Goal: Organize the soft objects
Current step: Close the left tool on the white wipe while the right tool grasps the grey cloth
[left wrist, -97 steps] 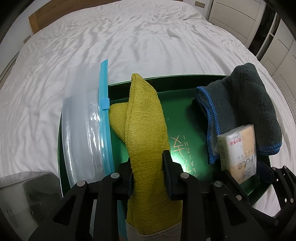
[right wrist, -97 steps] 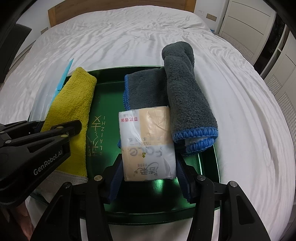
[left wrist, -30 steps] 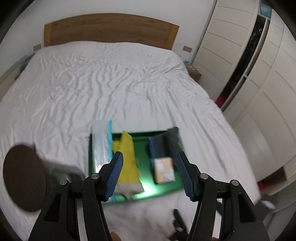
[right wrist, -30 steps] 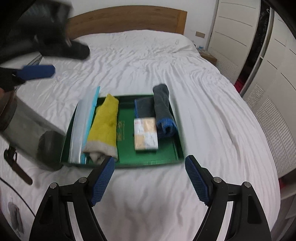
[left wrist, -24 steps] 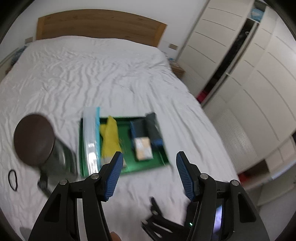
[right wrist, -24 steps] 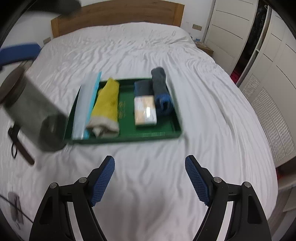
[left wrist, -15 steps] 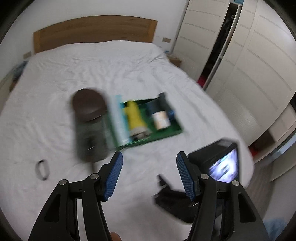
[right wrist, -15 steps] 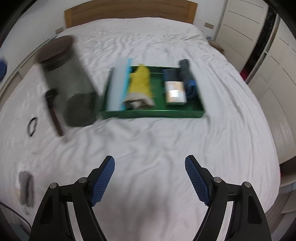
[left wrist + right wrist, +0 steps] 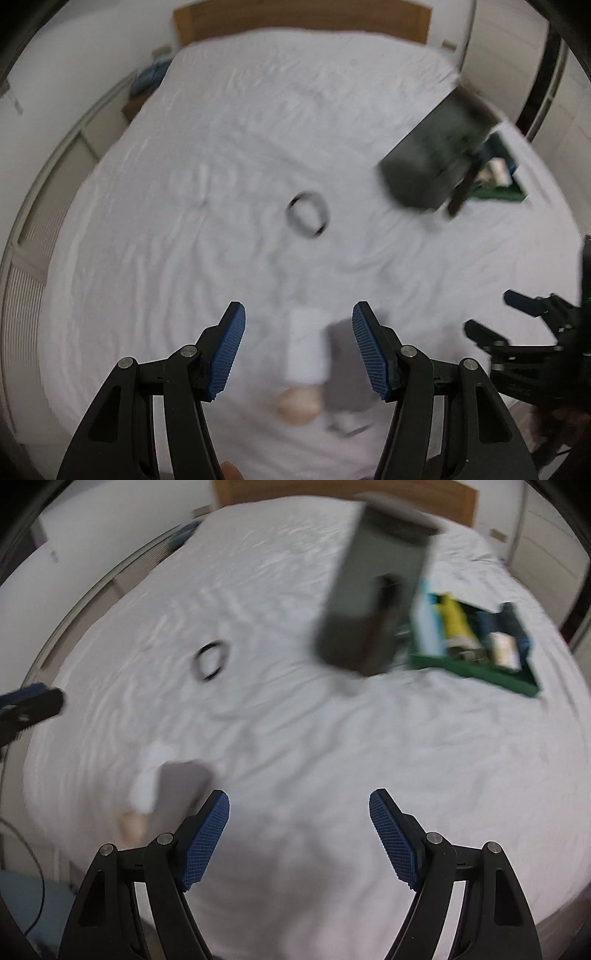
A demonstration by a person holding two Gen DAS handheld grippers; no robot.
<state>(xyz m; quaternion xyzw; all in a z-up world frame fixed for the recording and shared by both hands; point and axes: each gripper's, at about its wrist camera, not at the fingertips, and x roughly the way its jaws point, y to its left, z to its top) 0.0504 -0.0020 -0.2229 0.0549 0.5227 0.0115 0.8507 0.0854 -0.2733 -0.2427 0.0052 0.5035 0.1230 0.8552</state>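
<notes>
From my station I note a dark ring (image 9: 211,661) on the white bed (image 9: 295,738) at left. My left gripper (image 9: 298,354) is parted and empty over blurred grey and white cloths (image 9: 325,362); my right gripper (image 9: 298,842) likewise. A dark canister (image 9: 373,590) stands beside the green tray (image 9: 480,672) holding the yellow towel (image 9: 456,622), far right.

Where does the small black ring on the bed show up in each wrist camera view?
Left wrist: black ring lies just above centre, on the white sheet.
Right wrist: black ring lies upper left of centre.
Shared landmark: the blurred dark container, to the ring's right in both views.
</notes>
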